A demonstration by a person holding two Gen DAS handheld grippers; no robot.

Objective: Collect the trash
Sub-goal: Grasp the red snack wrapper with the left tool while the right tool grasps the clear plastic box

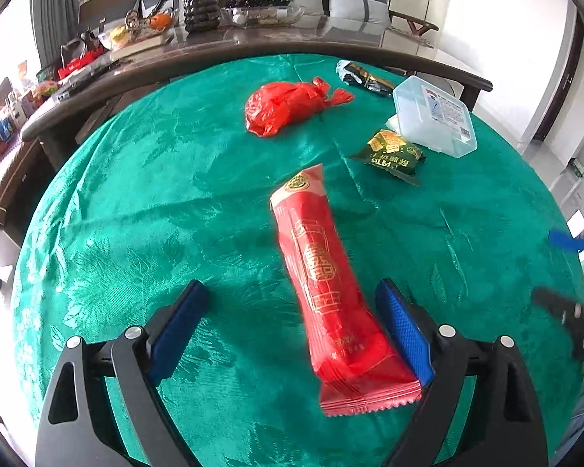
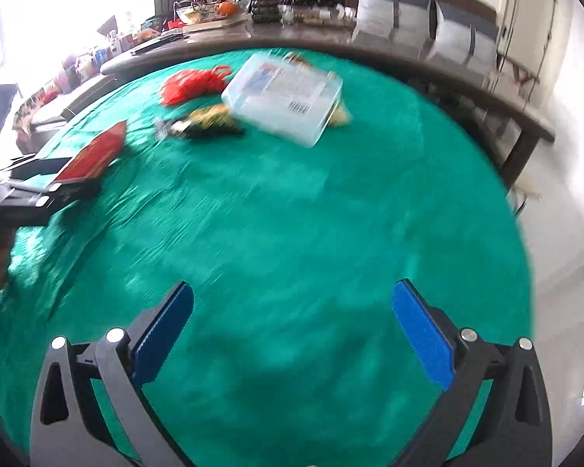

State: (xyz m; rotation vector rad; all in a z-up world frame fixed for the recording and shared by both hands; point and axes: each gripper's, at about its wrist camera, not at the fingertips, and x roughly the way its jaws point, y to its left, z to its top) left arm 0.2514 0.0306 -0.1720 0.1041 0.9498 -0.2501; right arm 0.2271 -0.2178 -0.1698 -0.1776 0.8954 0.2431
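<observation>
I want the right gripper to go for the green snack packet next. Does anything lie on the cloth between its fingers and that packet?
Nothing visible does. From the right gripper, bare green tablecloth runs up to the green snack packet. The clear plastic box sits just beside and behind the packet, on its right, and the view is blurred.

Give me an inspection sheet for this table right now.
Surface: green tablecloth, wrinkled.
Job's things: long red wrapper, red plastic bag, green snack packet, dark wrapper.
Clutter: clear plastic box.
Grippers: left tongs open, red wrapper between them, against the right pad; right tongs open, empty.
Cables: nothing seen.
Surroundings: dark side table with plant and bowls.
</observation>
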